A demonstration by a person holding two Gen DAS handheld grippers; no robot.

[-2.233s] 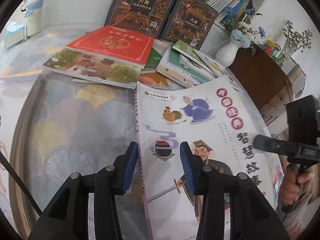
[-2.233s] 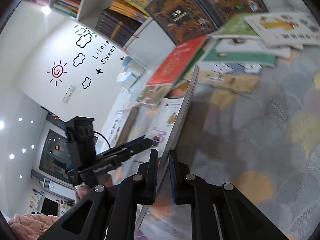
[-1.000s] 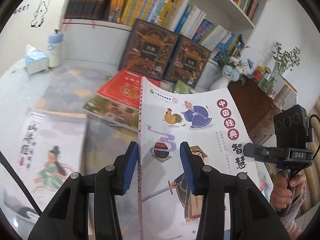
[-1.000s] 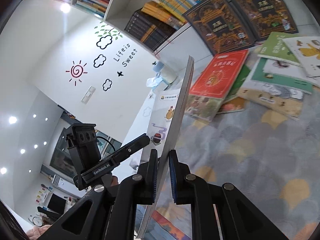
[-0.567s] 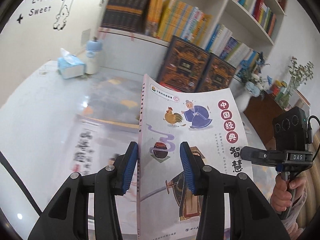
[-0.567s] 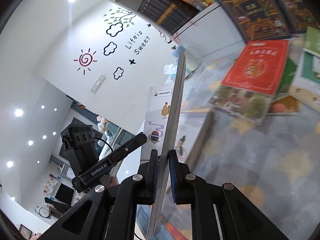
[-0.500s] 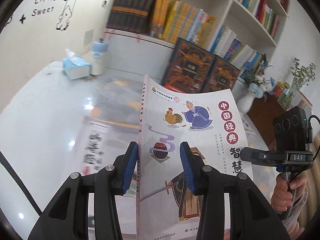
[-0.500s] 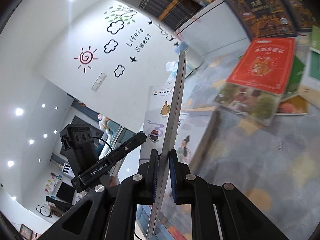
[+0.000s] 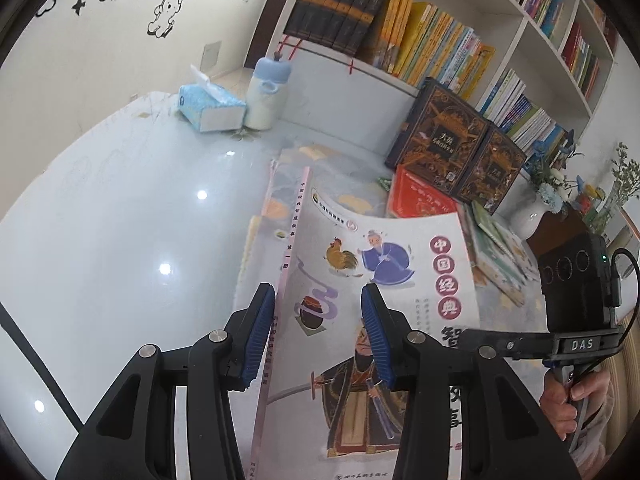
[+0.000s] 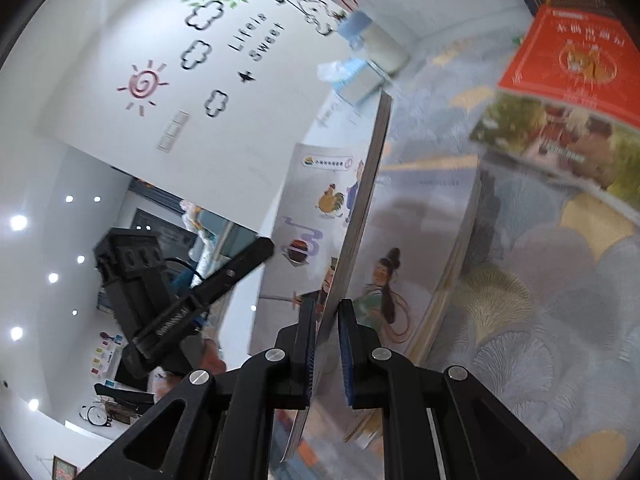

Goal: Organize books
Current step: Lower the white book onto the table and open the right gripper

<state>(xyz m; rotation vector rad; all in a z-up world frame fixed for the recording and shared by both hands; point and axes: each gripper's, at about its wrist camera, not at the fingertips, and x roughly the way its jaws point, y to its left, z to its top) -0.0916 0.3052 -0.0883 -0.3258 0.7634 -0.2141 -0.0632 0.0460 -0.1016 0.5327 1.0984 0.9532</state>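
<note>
A thin picture book, white cover with a rooster and a robed old man, hangs tilted in the air. My right gripper is shut on its long free edge, and in the left wrist view the right gripper comes in from the right. My left gripper is open, its blue pads standing apart in front of the cover beside the pink spine, not pressing it. Below lies another book showing a figure in green, flat on the patterned mat. A red book tops the loose pile further back.
Two dark boxed volumes lean on the low shelf wall, under full bookshelves. A tissue box and a blue-capped bottle stand on the glossy white floor. A white vase stands by a brown cabinet.
Both grippers have carried the picture book leftward and a little lower, away from the pile. It now hangs over the flat book with the green figure. The grip looks unchanged.
</note>
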